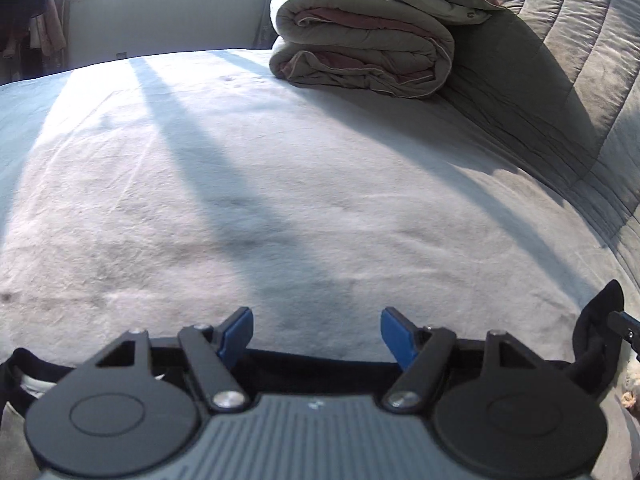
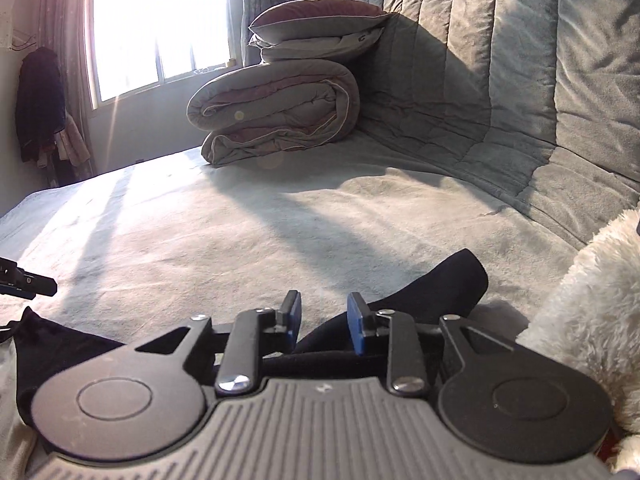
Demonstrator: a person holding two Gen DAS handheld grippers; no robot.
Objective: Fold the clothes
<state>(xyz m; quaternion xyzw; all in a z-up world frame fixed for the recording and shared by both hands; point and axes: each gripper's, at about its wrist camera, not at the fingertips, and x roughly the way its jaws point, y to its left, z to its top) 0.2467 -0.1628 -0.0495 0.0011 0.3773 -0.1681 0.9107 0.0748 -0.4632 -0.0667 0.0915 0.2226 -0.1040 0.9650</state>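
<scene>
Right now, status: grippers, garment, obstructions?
Left gripper open, right gripper open, both empty. Black garment on bed beneath them, unfolded. Folded duvet far off, not obstructing.

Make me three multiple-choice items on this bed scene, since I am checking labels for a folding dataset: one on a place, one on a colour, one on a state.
1. Where does the folded duvet lie?
A. At the far end of the bed, against the quilted headboard
B. On the floor under the window
C. Between the right gripper's pads

2. What colour is the garment in front of the grippers?
A. White
B. Black
C. Red

3. How does the left gripper stand?
A. Shut on the garment
B. Shut on nothing
C. Open, pads wide apart

Answers: 1 A, the duvet rests on the bed beside the headboard, with pillows on top. 2 B, the cloth near the right gripper is black. 3 C, a wide gap shows between the blue pads, nothing held.
</scene>
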